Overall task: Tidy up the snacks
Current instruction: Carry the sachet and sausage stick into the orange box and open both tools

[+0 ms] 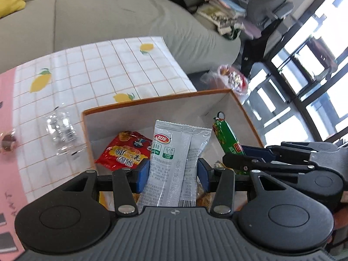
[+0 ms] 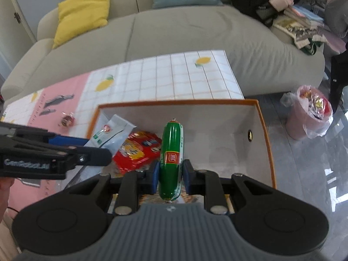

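Observation:
My left gripper (image 1: 173, 174) is shut on a grey-white snack sachet (image 1: 174, 152) and holds it upright over the orange-rimmed white box (image 1: 156, 101). My right gripper (image 2: 170, 175) is shut on a green sausage stick (image 2: 171, 152), above the same box (image 2: 264, 126). A red snack packet (image 1: 124, 151) lies on the box floor; in the right wrist view the red packet (image 2: 139, 150) sits left of the sausage. The left wrist view shows the sausage (image 1: 226, 137) and right gripper at right. The sachet (image 2: 108, 133) and left gripper show at left in the right wrist view.
The box stands at the right end of a table with a lemon-print cloth (image 1: 97, 71). A clear wrapper (image 1: 61, 130) and a small wrapped candy (image 2: 67, 119) lie on the cloth. A grey sofa (image 2: 184, 37) is behind; a pink bin (image 2: 308, 113) with a bag stands on the floor.

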Motion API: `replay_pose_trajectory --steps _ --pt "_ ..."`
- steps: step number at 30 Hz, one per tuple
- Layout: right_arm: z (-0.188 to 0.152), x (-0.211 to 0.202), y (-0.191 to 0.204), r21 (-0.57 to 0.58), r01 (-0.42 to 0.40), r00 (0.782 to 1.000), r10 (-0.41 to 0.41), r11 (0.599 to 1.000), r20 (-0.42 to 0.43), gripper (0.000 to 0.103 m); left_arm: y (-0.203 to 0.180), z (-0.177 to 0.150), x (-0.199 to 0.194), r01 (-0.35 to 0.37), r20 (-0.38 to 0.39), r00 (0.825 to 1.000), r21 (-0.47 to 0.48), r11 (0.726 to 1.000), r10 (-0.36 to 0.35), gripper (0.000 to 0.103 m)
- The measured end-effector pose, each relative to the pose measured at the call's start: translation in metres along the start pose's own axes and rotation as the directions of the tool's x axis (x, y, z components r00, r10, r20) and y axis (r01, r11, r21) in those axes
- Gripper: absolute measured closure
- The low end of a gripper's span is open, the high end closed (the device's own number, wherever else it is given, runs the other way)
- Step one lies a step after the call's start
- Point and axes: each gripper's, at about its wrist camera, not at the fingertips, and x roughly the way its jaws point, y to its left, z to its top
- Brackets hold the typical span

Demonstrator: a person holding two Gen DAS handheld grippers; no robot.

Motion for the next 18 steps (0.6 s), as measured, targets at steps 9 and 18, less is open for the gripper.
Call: replay_pose_trajectory --steps 9,18 --pt "0.002 0.042 -0.021 -0.015 0.031 0.997 -0.032 0.999 -0.075 0.083 -0.006 0.013 0.054 -0.067 -0.071 0.995 0.072 0.995 0.072 0.050" --pt "0.004 0.084 -0.038 0.026 0.030 0.990 -0.026 0.999 -0.137 0.083 -0.008 0.016 0.091 -0.102 -0.116 0.987 0.108 0.989 0.115 0.050"
